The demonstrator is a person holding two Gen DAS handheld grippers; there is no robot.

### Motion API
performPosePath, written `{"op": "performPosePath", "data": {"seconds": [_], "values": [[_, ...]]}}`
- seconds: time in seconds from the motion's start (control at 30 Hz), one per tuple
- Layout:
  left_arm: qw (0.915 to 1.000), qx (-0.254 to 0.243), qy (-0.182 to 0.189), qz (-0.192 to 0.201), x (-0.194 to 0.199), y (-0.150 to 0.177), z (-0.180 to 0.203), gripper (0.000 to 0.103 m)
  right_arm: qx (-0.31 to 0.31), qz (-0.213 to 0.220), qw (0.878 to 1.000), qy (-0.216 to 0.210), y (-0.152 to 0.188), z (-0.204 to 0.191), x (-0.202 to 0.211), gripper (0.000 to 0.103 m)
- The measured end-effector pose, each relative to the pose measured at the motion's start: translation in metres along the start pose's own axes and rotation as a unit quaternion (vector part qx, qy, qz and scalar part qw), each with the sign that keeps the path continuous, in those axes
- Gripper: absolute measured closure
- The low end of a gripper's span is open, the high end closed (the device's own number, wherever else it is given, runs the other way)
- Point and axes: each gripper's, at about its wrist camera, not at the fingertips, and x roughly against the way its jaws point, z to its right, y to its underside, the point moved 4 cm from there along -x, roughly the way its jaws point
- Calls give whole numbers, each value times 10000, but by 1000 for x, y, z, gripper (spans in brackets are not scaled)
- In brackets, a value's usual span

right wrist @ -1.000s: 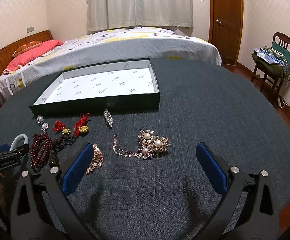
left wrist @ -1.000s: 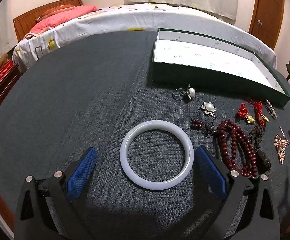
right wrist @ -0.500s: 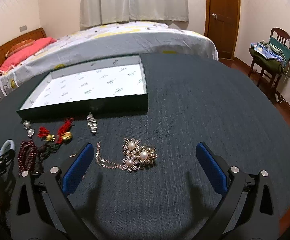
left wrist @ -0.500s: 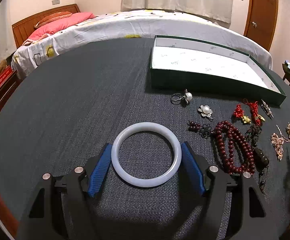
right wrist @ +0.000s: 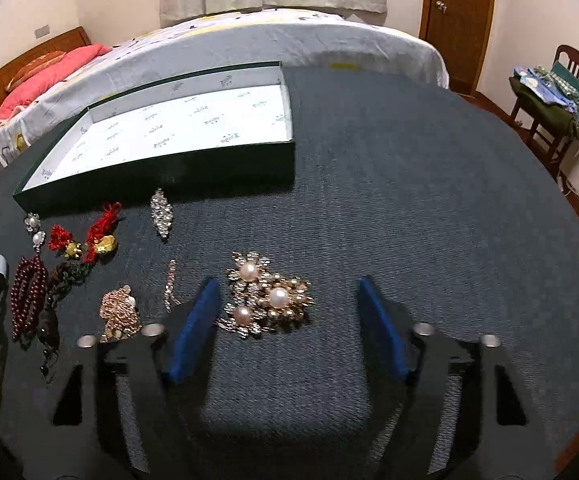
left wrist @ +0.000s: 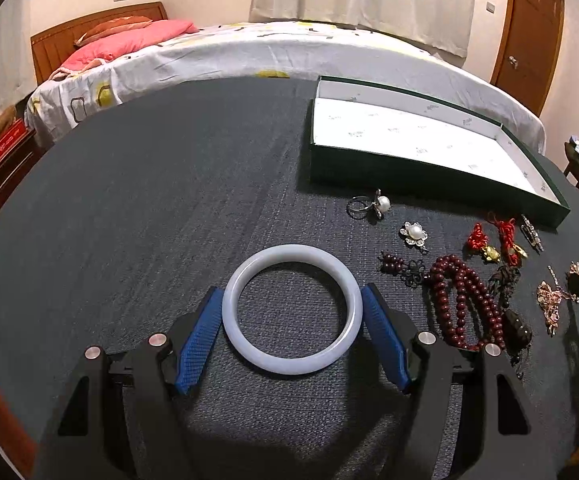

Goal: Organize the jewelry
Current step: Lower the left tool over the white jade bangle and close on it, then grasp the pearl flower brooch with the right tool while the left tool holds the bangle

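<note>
Green box [right wrist: 177,168] bare inside; left gripper [left wrist: 291,322] clamping bangle [left wrist: 245,344], right gripper [right wrist: 285,328] closing around brooch [right wrist: 269,296].

White jade bangle [left wrist: 291,309]: flat on the dark cloth-covered table [left wrist: 149,208], toward its near edge. Dark-red bead strand [left wrist: 463,304]: doubled, just right of the bangle. Pearl ring [left wrist: 369,205] and pearl flower pendant [left wrist: 413,234]: near the green box's [left wrist: 389,178] front wall. Gold pearl-cluster brooch [right wrist: 269,294]: flat, right of the other pieces. Box: open, white-lined, at the far edge.
</note>
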Motion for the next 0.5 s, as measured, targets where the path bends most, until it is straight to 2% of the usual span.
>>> {"op": "performPosePath", "data": {"seconds": [0.03,0.1,0.5], "values": [[10000,-4,7,-3,0,0,0,34,-3,19,10000,-19,1,1,1,48],[10000,-7,5,-2,0,0,1,34,8,53,10000,-50,2,1,3,62],[10000,4,-26,95,6,-4,2,35,-131,101,9992,-350,6,1,11,65]]}}
